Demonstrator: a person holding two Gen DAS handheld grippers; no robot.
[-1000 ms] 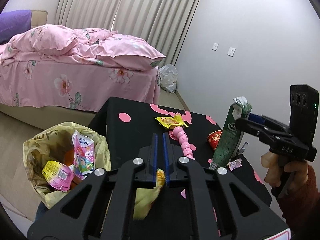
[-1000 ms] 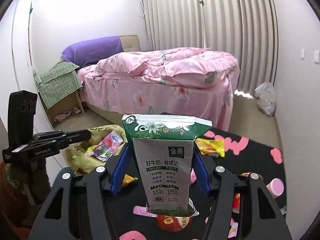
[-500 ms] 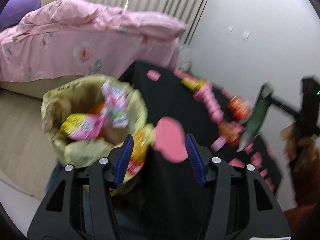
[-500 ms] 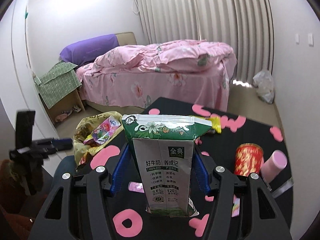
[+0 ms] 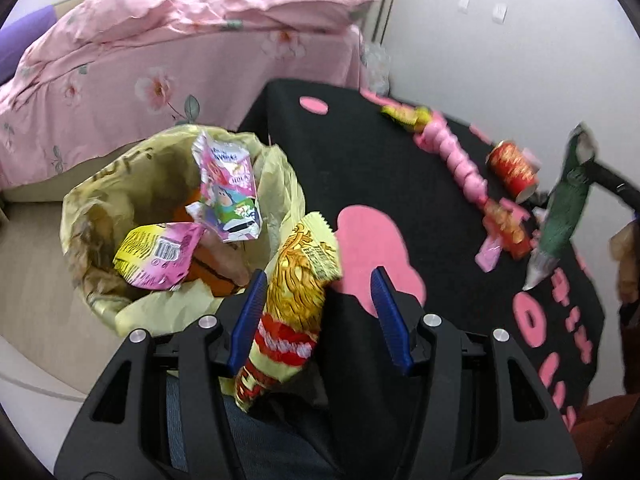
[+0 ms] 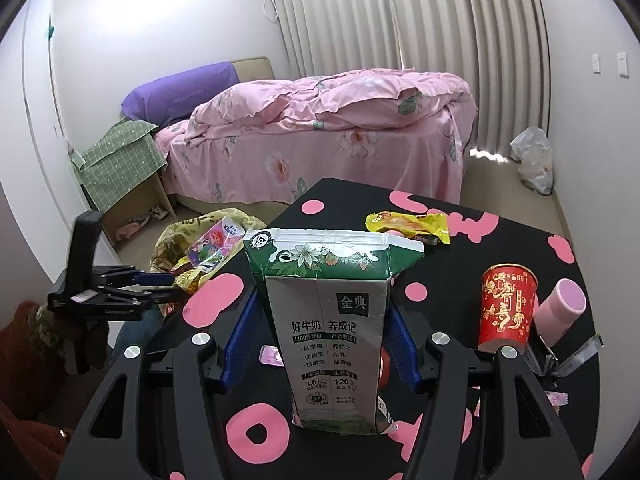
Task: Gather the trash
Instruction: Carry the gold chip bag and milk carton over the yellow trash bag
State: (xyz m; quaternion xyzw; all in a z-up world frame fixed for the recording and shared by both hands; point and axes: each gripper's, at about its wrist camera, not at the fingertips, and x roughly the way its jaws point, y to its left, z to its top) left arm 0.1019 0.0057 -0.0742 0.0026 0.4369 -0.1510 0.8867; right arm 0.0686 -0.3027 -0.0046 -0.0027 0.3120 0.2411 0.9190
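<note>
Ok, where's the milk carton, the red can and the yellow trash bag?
milk carton (image 6: pixel 334 344): right wrist view, on its printed front panel.
red can (image 6: pixel 507 304): right wrist view, on its side with gold writing.
yellow trash bag (image 5: pixel 280 168): left wrist view, on its folded right rim.

A low table draped in a black cloth with pink blob shapes (image 6: pixel 472 264) carries a yellow crinkled snack wrapper (image 6: pixel 408 226) near its far edge. Toward its right side stands a red cylindrical can with gold lettering (image 6: pixel 506 308), and a pale pink cylinder (image 6: pixel 560 312) leans just beside it. A string of pink rounded segments (image 5: pixel 454 158) lies across the cloth between wrapper and can.
</note>
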